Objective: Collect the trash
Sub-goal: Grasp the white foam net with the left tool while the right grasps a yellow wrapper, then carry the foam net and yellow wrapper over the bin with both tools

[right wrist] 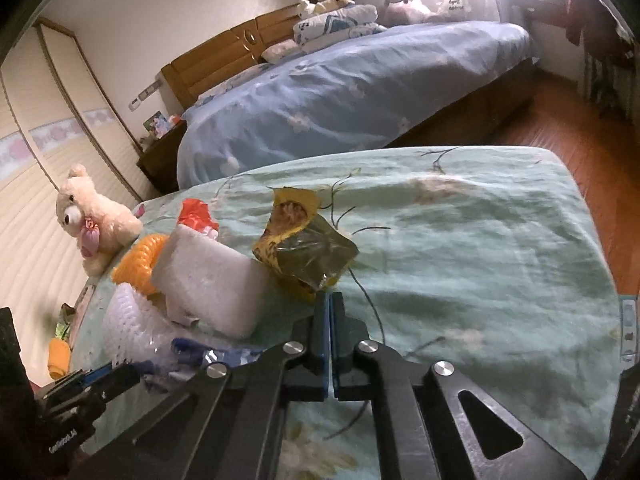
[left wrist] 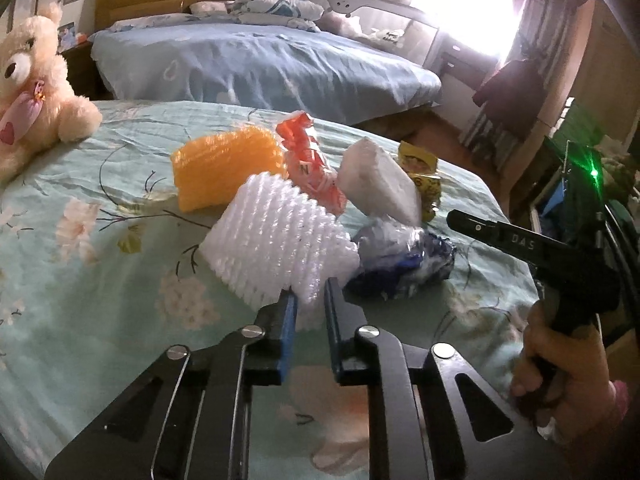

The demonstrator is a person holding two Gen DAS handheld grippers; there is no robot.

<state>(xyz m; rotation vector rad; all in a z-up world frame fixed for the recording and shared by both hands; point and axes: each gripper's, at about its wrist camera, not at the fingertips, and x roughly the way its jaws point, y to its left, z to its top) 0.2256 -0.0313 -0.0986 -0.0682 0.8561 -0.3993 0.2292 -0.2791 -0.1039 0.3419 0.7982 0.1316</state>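
Observation:
Trash lies piled on the green flowered bedsheet (left wrist: 80,240). My left gripper (left wrist: 311,292) is shut on the near corner of a white foam net (left wrist: 280,240), blue pads pressing into it. Behind the net are an orange foam net (left wrist: 224,168), a red wrapper (left wrist: 308,160), a white foam block (left wrist: 376,180) and crumpled blue-and-clear plastic (left wrist: 400,260). My right gripper (right wrist: 330,296) has its pads together, pinching the lower corner of a yellow snack wrapper (right wrist: 304,244). The foam block (right wrist: 208,280) sits just left of that wrapper.
A cream teddy bear (left wrist: 32,92) sits at the far left of the bed. A second bed with a blue cover (left wrist: 260,64) stands behind, across a gap. Wooden floor (right wrist: 580,152) lies past the bed's right edge. A hand (left wrist: 560,372) holds the right gripper.

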